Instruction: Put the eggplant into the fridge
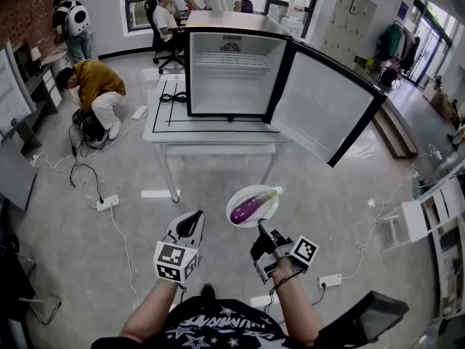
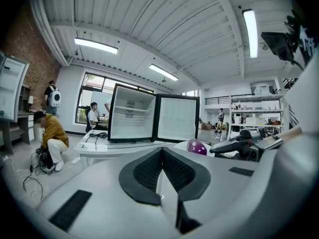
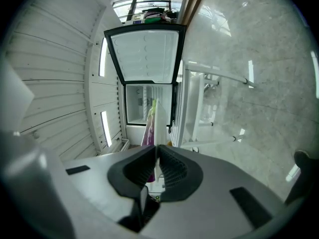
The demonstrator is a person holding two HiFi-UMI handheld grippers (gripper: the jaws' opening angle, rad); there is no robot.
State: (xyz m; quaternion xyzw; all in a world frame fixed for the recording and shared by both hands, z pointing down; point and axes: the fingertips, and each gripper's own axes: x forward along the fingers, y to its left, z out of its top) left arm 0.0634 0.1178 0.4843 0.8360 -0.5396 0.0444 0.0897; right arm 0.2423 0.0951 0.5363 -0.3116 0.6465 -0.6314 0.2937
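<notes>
Head view: your right gripper [image 1: 262, 227] jaws pinch the plate [image 1: 266, 211] rim, eggplant [image 1: 251, 205] lying across it, short of the open fridge [image 1: 232, 78] on the counter [image 1: 163, 122]. Left gripper [image 1: 192, 221] jaws pressed together, empty.

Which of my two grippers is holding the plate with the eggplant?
The right gripper: it is clamped on the rim of the white plate carrying the eggplant. The left gripper is shut on nothing.

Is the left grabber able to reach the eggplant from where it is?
Probably yes. The eggplant lies uncovered on the plate the right gripper holds, close beside the left gripper, nothing between. The left jaws are shut, so they would have to open first.
</notes>
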